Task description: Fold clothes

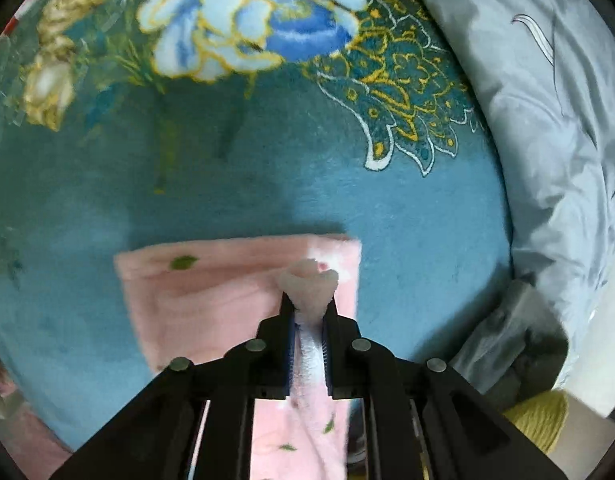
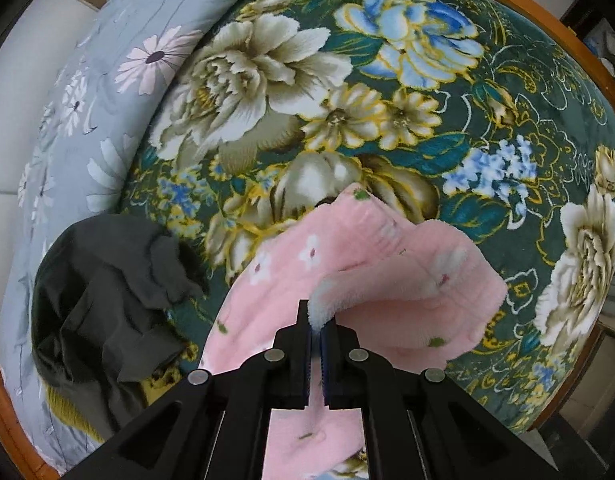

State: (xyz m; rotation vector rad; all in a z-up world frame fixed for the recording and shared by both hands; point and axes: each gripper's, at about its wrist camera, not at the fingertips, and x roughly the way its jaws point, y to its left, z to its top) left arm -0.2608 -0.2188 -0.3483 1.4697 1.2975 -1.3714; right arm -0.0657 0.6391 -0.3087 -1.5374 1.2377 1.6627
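My left gripper (image 1: 309, 300) is clamped on a bunched edge of the one pink fleece garment (image 1: 211, 300), whose lower part my rig hides. My right gripper (image 2: 317, 316) pinches its raised fold above the floral blanket (image 2: 387, 128); one dark garment (image 2: 107, 300) lies left, open room right.

Floral blanket (image 2: 387, 128), wooden bed frame (image 2: 547, 12)

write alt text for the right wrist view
The right gripper is shut on a lifted edge of a pink floral fleece garment lying on a green flowered blanket. A dark crumpled garment sits to the left, beside a grey daisy-print quilt.
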